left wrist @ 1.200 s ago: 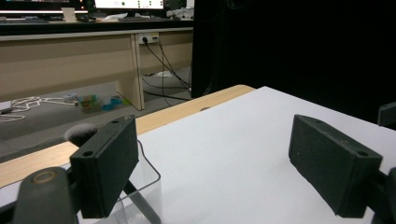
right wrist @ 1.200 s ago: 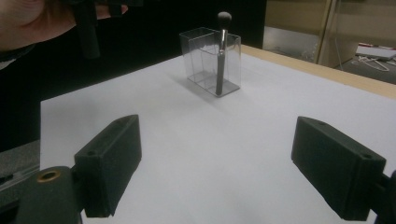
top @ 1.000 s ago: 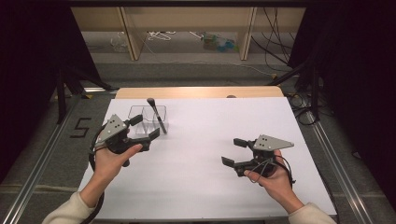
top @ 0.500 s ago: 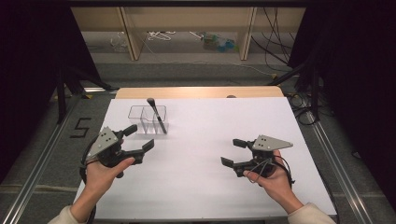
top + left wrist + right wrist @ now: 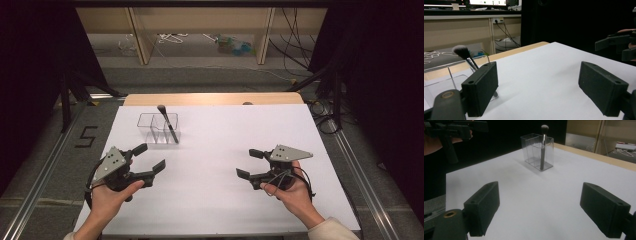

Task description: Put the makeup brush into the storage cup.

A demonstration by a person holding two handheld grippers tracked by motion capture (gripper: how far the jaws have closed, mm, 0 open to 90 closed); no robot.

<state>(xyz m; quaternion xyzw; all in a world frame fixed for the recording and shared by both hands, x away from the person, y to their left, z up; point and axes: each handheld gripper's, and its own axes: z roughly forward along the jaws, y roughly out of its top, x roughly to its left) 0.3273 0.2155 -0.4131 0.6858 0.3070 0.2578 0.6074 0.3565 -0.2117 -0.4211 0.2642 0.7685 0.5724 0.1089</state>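
- Left gripper (image 5: 145, 162): a second ago it hovered just beside the organizer (image 5: 150, 120), near the table's (image 5: 210, 200) far left corner; it has since drawn back toward the near left edge and now hangs well apart from the organizer, jaws wide and empty.
- Brush (image 5: 167, 125): stands tilted in the right-hand compartment of the clear organizer, bristles up, touched by neither gripper; it has not moved.
- Right gripper (image 5: 250, 164): stays over the right half of the table, near the front edge, jaws wide, holding nothing.
- Reading: the retreat with empty jaws suggests that the brush is already placed and the work is at or near its end.
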